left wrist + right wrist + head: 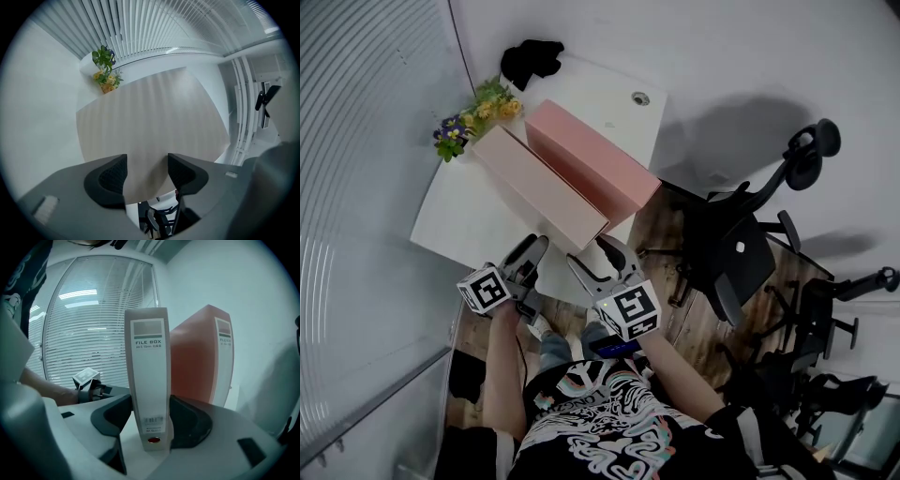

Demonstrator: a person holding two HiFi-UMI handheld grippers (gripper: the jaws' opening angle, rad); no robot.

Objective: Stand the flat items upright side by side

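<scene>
Spine of beige file box (149, 380) is clamped by right claw (150, 420); left claw (146, 176) apart, empty. Should be kept vertical, flush against pink file box (201, 357).

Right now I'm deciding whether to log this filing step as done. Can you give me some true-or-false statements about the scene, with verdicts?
1. The pale file box and pink file box stand upright side by side on the table. True.
2. The right claw grips the pink file box. False: the right claw is closed on the pale file box's spine.
3. The left claw is open and empty. True.
4. The flowers sit at the table's near edge. False: the flowers are at its far left corner.
</scene>
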